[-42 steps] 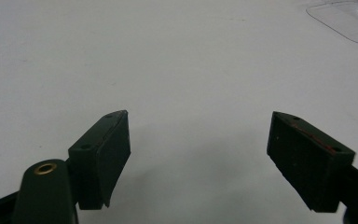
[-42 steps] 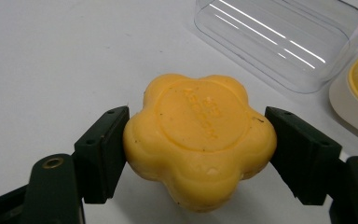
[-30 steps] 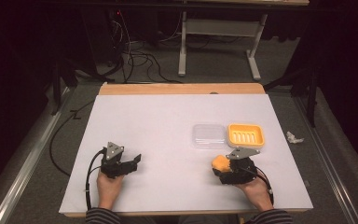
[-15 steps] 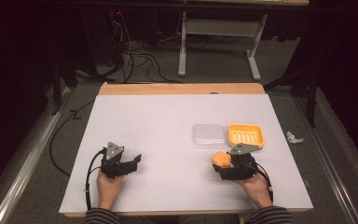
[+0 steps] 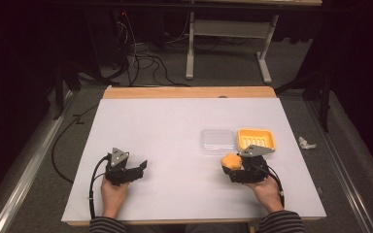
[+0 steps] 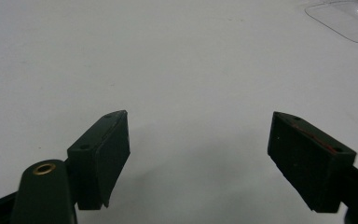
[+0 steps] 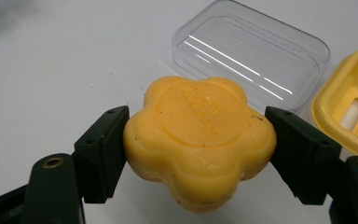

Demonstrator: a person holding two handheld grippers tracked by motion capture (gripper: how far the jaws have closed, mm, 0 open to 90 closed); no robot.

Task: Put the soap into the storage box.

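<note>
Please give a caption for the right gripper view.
Right tongs grip flower-shaped orange soap near clear lid and yellow dish.

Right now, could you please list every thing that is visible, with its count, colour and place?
soap bar: one, orange-yellow, flower-shaped, clamped in the right gripper
soap dish: one, yellow, right part of table
lid: one, clear, left beside the dish
table: one, white top, wooden far edge
crumpled scrap: one, white, on floor right of table
cables: several, dark, floor beyond table
left gripper: one, black, open, near left
right gripper: one, black, near right
hands: two, near edge
</note>
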